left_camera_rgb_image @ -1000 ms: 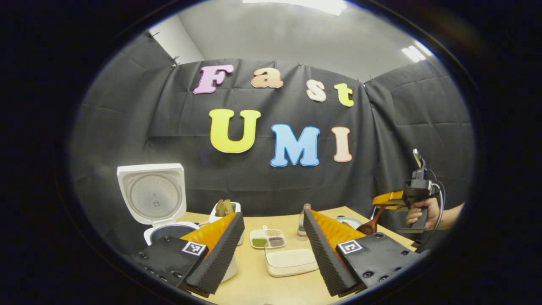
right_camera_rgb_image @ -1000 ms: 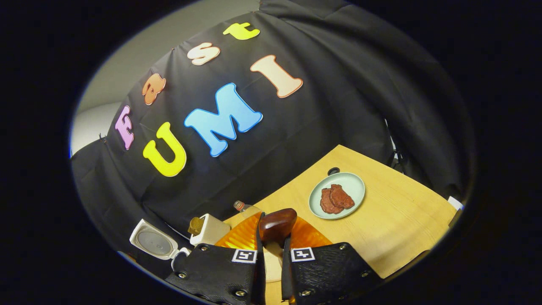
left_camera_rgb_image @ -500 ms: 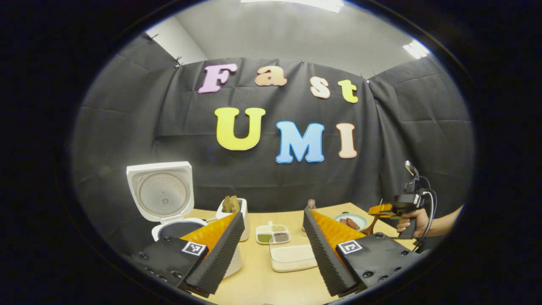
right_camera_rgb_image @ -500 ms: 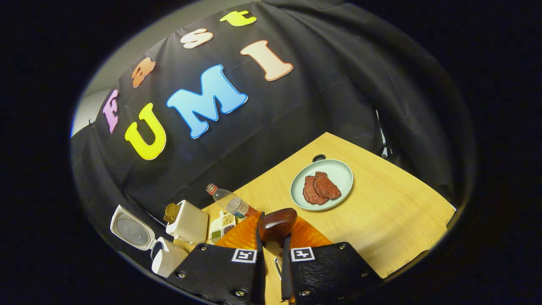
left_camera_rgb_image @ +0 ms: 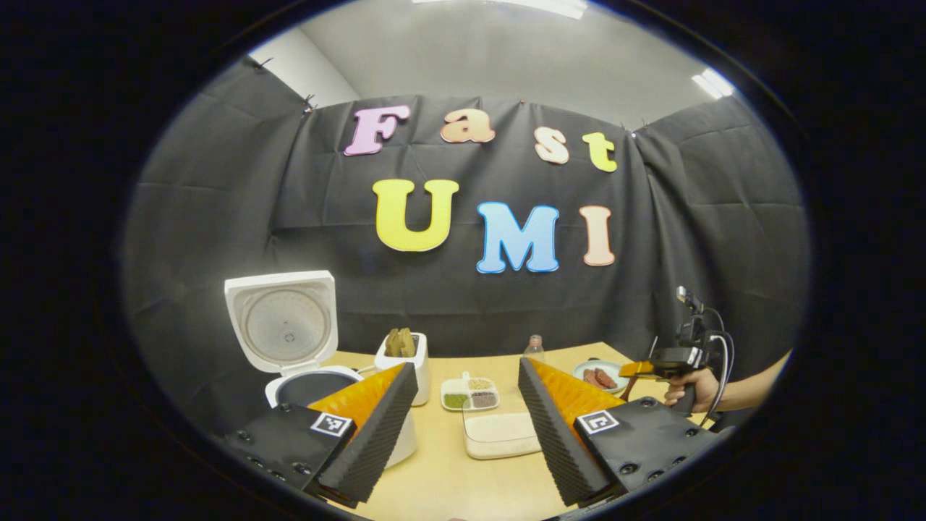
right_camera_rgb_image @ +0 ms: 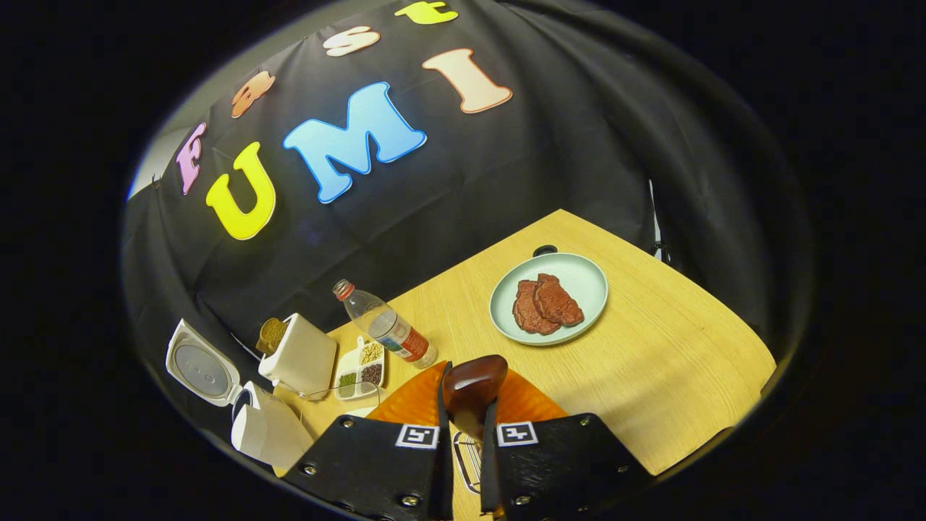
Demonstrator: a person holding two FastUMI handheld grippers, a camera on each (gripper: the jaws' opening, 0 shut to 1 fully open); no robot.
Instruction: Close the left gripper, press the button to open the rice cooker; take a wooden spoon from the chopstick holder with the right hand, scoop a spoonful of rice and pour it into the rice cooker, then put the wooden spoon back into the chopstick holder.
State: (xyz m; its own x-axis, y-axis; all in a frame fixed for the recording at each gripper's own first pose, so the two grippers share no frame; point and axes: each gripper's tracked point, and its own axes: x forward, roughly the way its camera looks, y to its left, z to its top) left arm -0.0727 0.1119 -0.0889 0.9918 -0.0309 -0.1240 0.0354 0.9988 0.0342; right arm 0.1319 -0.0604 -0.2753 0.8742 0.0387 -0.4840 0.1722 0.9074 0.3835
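Observation:
The white rice cooker (left_camera_rgb_image: pixel 311 376) stands at the table's left with its lid (left_camera_rgb_image: pixel 282 322) up; it also appears in the right gripper view (right_camera_rgb_image: pixel 260 427). Behind it is the white chopstick holder (left_camera_rgb_image: pixel 405 358) (right_camera_rgb_image: pixel 300 354) with wooden utensils. A shallow white dish of rice (left_camera_rgb_image: pixel 500 434) lies in front of my left gripper (left_camera_rgb_image: pixel 466 427), which is open and holds nothing. My right gripper (right_camera_rgb_image: pixel 463 405) is shut on the dark wooden spoon (right_camera_rgb_image: pixel 474 383), its bowl sticking forward past the fingers. In the left gripper view a hand holds that gripper (left_camera_rgb_image: pixel 651 369) at the right.
A divided tray of beans (left_camera_rgb_image: pixel 470 394) sits mid-table, with a plastic bottle (right_camera_rgb_image: pixel 387 333) beside it. A pale green plate with meat (right_camera_rgb_image: pixel 550 297) lies toward the right on the wooden table (right_camera_rgb_image: pixel 673 369). Black cloth walls close in the back and sides.
My right gripper with the spoon has come down toward the table and tipped downward. The left gripper has drawn back slightly and stays open.

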